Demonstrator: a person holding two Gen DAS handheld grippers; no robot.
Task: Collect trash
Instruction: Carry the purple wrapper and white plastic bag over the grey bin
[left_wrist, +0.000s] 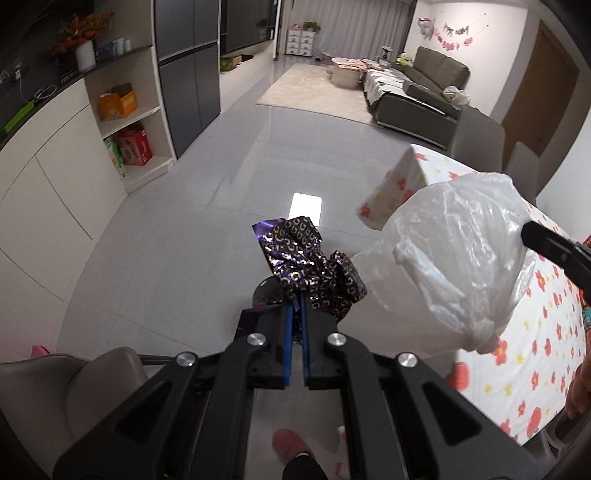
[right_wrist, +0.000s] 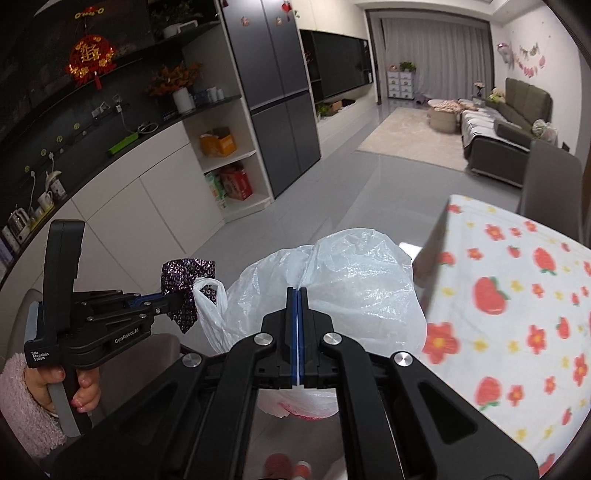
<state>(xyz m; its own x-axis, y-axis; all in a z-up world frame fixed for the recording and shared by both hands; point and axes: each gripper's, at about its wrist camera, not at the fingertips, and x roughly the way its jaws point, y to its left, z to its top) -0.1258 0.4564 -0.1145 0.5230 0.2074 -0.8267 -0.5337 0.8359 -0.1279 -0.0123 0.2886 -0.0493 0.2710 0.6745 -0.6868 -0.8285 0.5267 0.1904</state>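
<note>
My left gripper (left_wrist: 296, 301) is shut on a crumpled purple wrapper with gold rings (left_wrist: 308, 260), held in the air over the grey floor. It also shows in the right wrist view (right_wrist: 168, 297) with the wrapper (right_wrist: 186, 284) beside a loop handle of the bag. My right gripper (right_wrist: 297, 291) is shut on a white plastic bag (right_wrist: 347, 291), which hangs beside the table edge. In the left wrist view the bag (left_wrist: 454, 266) is just right of the wrapper, and a right gripper finger (left_wrist: 554, 249) pinches its far side.
A table with a flowered cloth (right_wrist: 517, 314) is on the right, with grey chairs (left_wrist: 476, 133) behind it. Another chair (left_wrist: 55, 387) is at lower left. White cabinets and shelves (left_wrist: 125, 122) line the left wall. The person's red slippers (left_wrist: 290, 443) are below.
</note>
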